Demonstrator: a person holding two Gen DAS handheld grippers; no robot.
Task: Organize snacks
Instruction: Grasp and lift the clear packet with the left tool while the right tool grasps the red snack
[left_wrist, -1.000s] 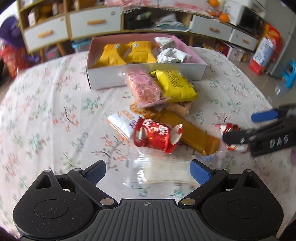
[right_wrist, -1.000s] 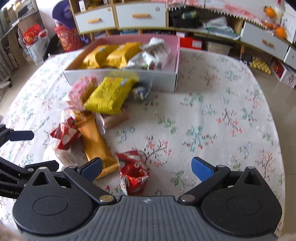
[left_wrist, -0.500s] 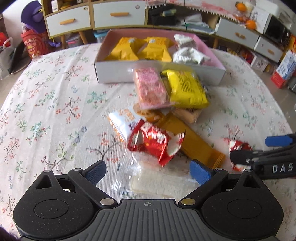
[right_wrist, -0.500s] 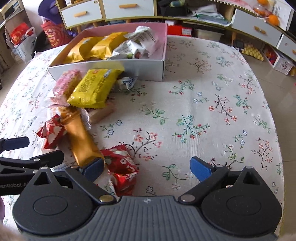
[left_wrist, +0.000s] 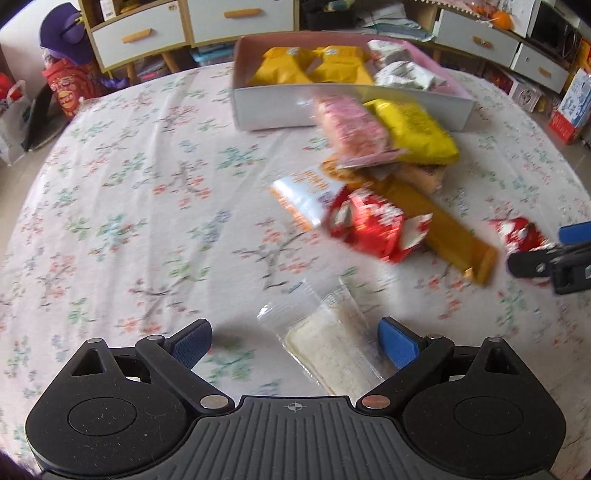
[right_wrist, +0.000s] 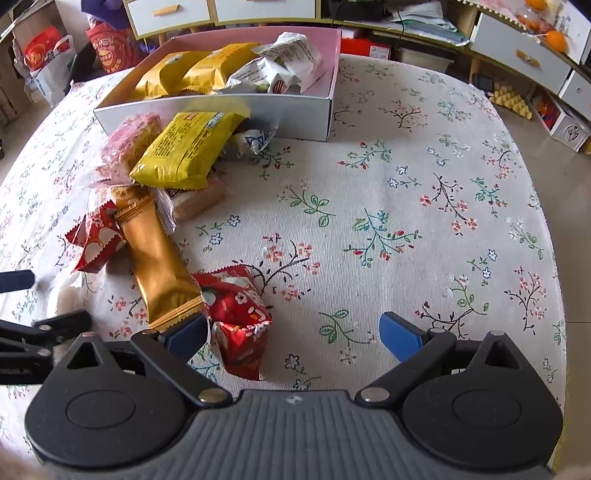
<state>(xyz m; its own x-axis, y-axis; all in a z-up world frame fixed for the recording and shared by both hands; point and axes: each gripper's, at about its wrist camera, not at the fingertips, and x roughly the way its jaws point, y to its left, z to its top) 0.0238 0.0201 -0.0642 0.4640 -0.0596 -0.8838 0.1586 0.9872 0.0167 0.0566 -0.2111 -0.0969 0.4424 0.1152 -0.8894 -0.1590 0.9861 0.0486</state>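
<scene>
Snacks lie in a loose heap on the floral tablecloth (right_wrist: 406, 206), just near of the pink box (right_wrist: 332, 66) that already holds yellow and white packets, so the box looks like their home. Your left gripper (left_wrist: 295, 339) has its jaws spread wide, with the clear-wrapped white cake (left_wrist: 332, 347) lying between them toward the right finger, untouched by a squeeze. Your right gripper (right_wrist: 291, 332) is equally spread; the small red packet (right_wrist: 236, 314) sits against its left fingertip (right_wrist: 186, 334), probably your next pick. Neither claw carries anything yet.
</scene>
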